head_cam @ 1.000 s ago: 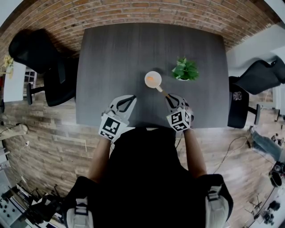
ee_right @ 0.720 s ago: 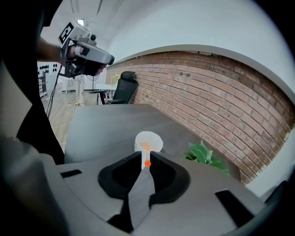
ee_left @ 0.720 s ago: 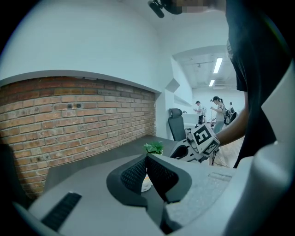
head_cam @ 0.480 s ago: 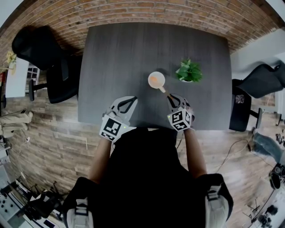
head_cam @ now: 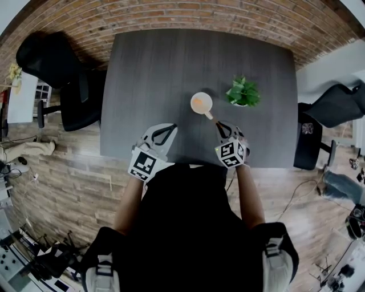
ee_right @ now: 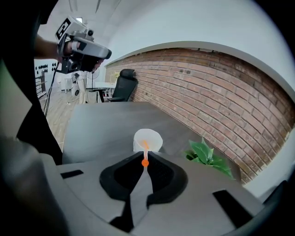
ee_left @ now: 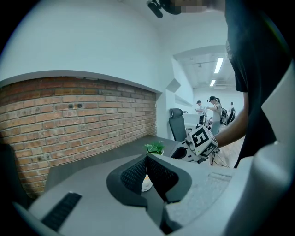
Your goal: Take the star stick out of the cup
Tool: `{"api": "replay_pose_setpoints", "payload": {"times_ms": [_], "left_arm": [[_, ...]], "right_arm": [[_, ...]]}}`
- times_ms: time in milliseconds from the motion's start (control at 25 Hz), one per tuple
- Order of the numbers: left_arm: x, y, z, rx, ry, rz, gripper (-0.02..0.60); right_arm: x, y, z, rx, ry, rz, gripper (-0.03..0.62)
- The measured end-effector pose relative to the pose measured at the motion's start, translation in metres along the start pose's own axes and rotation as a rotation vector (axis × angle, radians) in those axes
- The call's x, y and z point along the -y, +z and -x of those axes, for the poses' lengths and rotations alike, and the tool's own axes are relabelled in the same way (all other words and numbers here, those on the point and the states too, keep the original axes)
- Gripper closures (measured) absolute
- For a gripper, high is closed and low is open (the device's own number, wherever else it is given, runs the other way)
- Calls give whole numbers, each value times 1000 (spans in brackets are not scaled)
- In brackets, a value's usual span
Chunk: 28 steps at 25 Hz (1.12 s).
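Note:
A white cup (head_cam: 201, 103) stands on the dark table (head_cam: 154, 68), right of its middle, with the orange star end of the stick inside it. The star stick (head_cam: 210, 116) leans out over the rim toward me. My right gripper (head_cam: 218, 124) is shut on the stick's near end, just short of the cup. In the right gripper view the orange stick (ee_right: 145, 151) runs from the cup (ee_right: 147, 139) down to the closed jaw tips of my right gripper (ee_right: 145, 162). My left gripper (head_cam: 170, 127) is shut and holds nothing, to the left of the cup and nearer me.
A small potted plant (head_cam: 242, 92) sits just right of the cup, close to the right gripper's path. Black office chairs stand at the table's left (head_cam: 51, 63) and right (head_cam: 333, 100). A brick wall (head_cam: 188, 14) backs the table's far edge.
The head view has drifted slightly, so the table sits a bit further right. Both grippers keep their places relative to the cup; the right stays shut on the stick.

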State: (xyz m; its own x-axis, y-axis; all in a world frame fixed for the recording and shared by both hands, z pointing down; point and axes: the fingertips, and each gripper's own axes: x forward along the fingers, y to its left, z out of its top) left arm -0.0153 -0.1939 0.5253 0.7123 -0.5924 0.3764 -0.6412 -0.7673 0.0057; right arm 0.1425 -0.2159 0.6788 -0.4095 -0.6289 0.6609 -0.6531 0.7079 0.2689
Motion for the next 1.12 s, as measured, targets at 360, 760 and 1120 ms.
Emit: {"api": "replay_pose_setpoints", "payload": {"times_ms": [360, 760, 1120], "left_arm": [[0, 5, 2, 23, -3, -44, 580], [1, 6, 4, 32, -9, -31, 580], [2, 5, 1, 35, -26, -22, 580]], "right_arm": [[-1, 1, 0, -4, 3, -1, 579], [-1, 6, 2, -3, 0, 3, 579], [-1, 5, 8, -9, -15, 5, 580]]}}
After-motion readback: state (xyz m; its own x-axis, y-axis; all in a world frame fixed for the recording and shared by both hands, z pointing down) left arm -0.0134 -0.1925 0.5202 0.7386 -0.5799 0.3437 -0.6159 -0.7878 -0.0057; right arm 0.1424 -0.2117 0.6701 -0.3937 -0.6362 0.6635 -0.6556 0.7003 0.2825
